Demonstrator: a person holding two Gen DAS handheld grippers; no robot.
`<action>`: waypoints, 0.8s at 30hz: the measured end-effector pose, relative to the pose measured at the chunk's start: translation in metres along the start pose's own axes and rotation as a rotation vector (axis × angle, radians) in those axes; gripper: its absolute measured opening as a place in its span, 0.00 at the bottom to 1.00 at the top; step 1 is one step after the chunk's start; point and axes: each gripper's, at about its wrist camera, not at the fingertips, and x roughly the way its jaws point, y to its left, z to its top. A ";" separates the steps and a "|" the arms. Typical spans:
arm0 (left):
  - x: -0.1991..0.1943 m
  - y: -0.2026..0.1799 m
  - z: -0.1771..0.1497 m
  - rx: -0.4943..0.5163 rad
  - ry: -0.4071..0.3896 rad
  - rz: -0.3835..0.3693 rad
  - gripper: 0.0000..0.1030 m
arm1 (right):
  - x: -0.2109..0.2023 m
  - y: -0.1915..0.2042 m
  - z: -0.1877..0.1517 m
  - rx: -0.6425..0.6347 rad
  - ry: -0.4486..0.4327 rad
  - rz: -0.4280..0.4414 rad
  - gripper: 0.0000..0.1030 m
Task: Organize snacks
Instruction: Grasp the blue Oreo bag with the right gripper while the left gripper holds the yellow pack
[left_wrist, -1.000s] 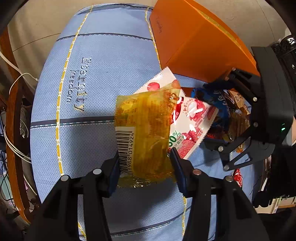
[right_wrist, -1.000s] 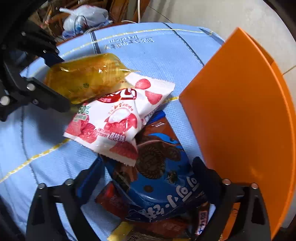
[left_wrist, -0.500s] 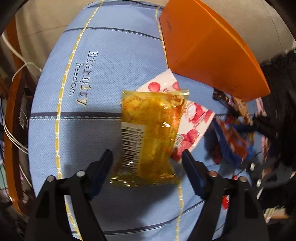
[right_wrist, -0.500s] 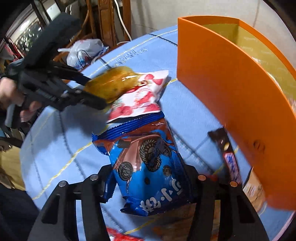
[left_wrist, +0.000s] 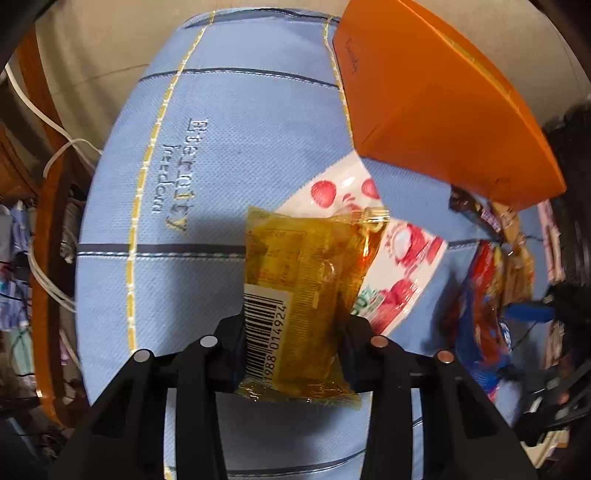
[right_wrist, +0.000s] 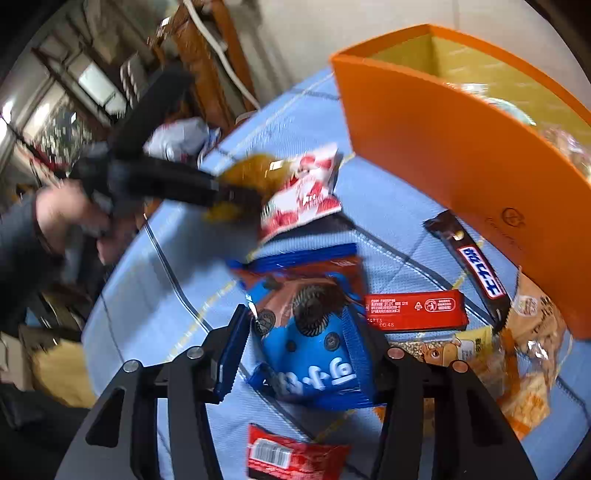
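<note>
Orange box (right_wrist: 461, 155) stands near; both grippers close on slippery packs, left (left_wrist: 295, 332) yellow (left_wrist: 306, 288), right (right_wrist: 299, 332) blue (right_wrist: 314, 332), which may slide out.

A pale blue quilted cloth (left_wrist: 236, 122) with yellow and dark stripes covers the table. Beige floor (left_wrist: 110, 40) lies beyond at 12 o'clock. Wooden furniture (right_wrist: 207, 55) and white cables (left_wrist: 55, 155) crowd 9 to 11 o'clock.

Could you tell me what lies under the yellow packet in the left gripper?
The white strawberry-print packet shows beneath the yellow packet, on the blue cloth. How far it reaches underneath is covered.
</note>
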 end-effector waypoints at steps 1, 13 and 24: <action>-0.001 -0.002 -0.003 -0.003 0.001 0.012 0.37 | -0.001 0.000 0.000 0.004 -0.009 -0.009 0.45; 0.005 -0.014 -0.019 -0.016 0.013 0.013 0.37 | 0.040 0.005 -0.006 0.106 0.072 -0.126 0.85; 0.005 -0.018 -0.021 -0.012 0.003 0.028 0.39 | 0.078 0.021 -0.008 0.083 0.091 -0.275 0.60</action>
